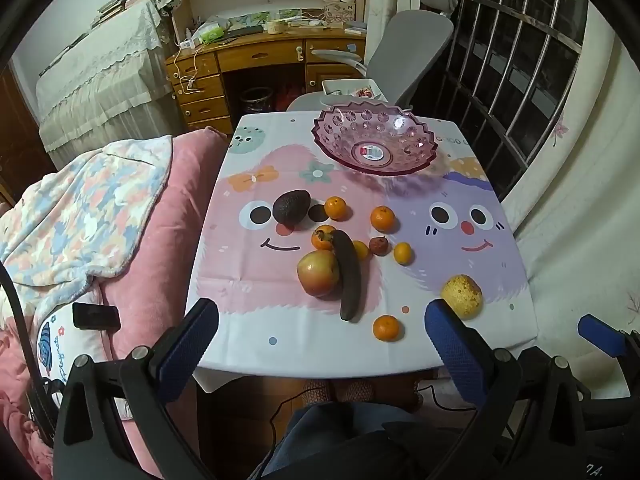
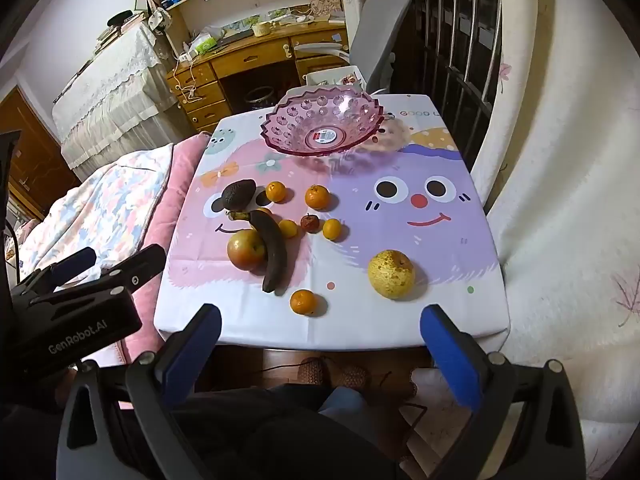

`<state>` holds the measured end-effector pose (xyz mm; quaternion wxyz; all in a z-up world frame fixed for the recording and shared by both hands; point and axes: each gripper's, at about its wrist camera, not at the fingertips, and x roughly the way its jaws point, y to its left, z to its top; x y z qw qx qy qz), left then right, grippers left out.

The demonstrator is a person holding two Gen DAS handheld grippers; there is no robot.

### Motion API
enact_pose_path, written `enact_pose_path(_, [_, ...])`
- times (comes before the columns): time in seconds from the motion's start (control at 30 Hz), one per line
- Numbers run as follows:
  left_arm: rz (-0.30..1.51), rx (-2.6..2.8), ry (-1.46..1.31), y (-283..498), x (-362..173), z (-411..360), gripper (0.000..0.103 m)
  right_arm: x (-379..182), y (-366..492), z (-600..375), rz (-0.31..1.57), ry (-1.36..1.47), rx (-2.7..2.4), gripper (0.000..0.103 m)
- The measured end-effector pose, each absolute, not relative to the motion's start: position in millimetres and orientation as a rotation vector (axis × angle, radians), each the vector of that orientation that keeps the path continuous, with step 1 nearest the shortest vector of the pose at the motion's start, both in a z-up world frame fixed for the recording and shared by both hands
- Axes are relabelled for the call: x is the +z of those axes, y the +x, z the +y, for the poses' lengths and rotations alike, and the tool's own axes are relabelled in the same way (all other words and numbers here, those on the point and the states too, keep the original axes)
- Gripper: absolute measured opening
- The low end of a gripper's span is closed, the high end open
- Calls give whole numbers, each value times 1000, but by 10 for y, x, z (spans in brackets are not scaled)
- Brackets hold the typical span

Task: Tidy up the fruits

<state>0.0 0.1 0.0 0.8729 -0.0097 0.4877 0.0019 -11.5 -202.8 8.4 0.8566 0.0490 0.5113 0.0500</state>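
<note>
An empty pink plastic bowl [image 1: 374, 140] [image 2: 322, 122] stands at the far end of the small table. Fruit lies loose on the cartoon tablecloth: a dark avocado [image 1: 291, 207], an apple [image 1: 318, 273], a blackened banana [image 1: 347, 276], several small oranges such as the nearest one [image 1: 386, 328] [image 2: 303, 302], and a yellow pear [image 1: 462, 296] [image 2: 391, 274]. My left gripper [image 1: 320, 320] is open and empty, back from the table's near edge. My right gripper [image 2: 320, 324] is open and empty, also short of the near edge.
A bed with pink and patterned blankets [image 1: 100, 208] runs along the table's left side. A grey office chair [image 1: 404, 56] and a wooden desk [image 1: 256, 56] stand behind the table. A barred window [image 1: 520, 60] and a white cover [image 2: 560, 200] are on the right.
</note>
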Motion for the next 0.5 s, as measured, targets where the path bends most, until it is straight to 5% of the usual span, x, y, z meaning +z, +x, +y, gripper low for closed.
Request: enact_pose_path(0.5, [1027,2,-28,29,31,54,103,54,-107,-2056,1075,101,105,100])
